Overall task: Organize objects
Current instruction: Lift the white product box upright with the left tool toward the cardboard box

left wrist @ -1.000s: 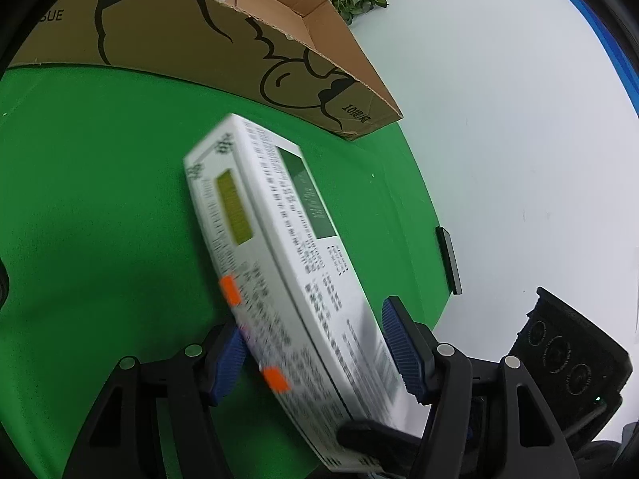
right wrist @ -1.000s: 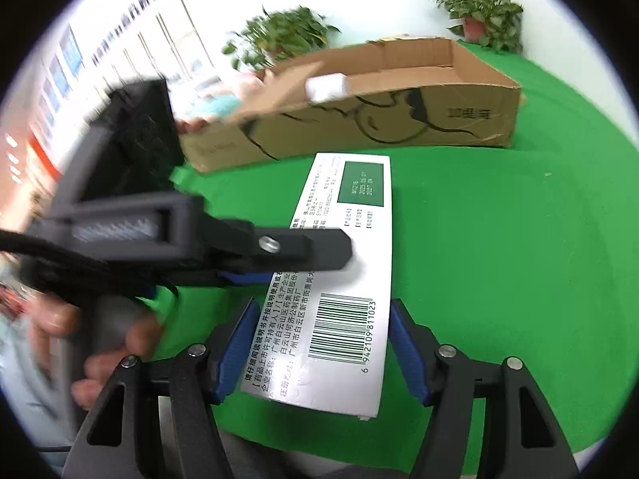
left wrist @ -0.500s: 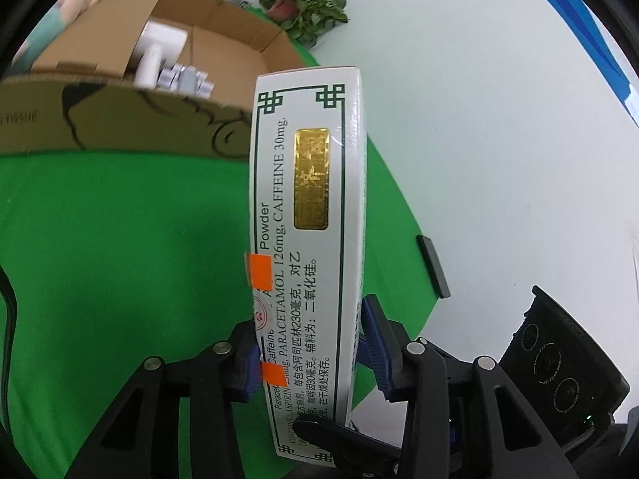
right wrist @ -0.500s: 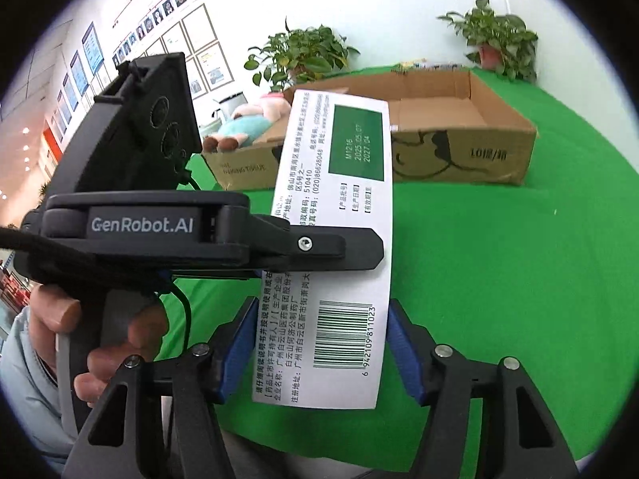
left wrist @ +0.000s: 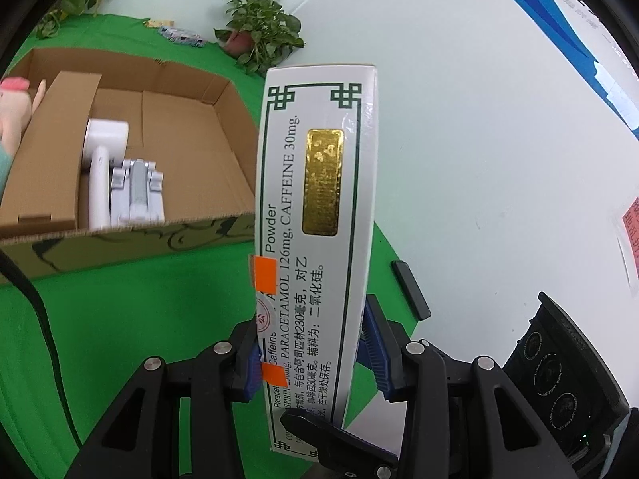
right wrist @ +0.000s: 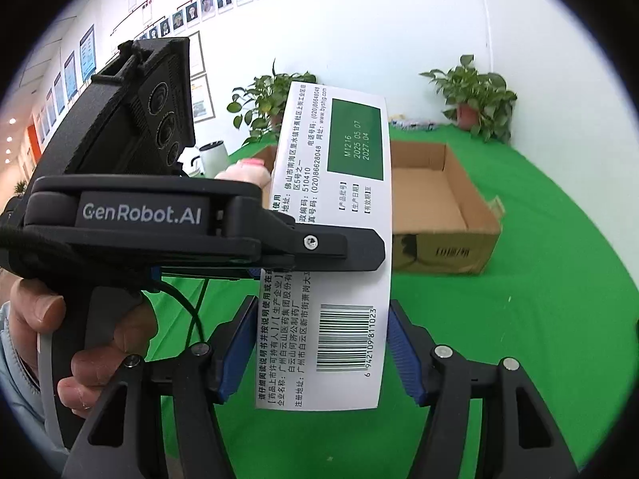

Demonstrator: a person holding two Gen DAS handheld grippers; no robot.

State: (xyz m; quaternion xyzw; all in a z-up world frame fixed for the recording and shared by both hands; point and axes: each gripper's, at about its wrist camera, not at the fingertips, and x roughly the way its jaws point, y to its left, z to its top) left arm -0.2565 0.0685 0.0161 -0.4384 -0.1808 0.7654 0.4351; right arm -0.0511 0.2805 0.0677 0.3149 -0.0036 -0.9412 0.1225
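Observation:
A long white medicine box (left wrist: pixel 319 199) with green trim and a gold sticker is held up above the green table. My left gripper (left wrist: pixel 311 343) is shut on its narrow sides near the lower end. In the right wrist view the same medicine box (right wrist: pixel 331 183) shows its barcode face, and my right gripper (right wrist: pixel 319 343) is shut on its wider sides. The left gripper's body (right wrist: pixel 139 215) crosses in front of it, held by a person's hand (right wrist: pixel 40 311). One finger of the right gripper (left wrist: pixel 339 439) shows under the box.
An open cardboard carton (left wrist: pixel 120 239) stands behind on the green cloth (left wrist: pixel 139 319), holding a white device (left wrist: pixel 104 159) and silver packs (left wrist: pixel 137 191). A plush toy (right wrist: pixel 243 171) lies beside it. Potted plants (right wrist: pixel 475 99) line the back. A black bar (left wrist: pixel 411 291) sits at the table edge.
The box has come up off the green cloth and stands steeper. The left jaws have closed onto it. Both grippers have risen, so the carton's inside now shows.

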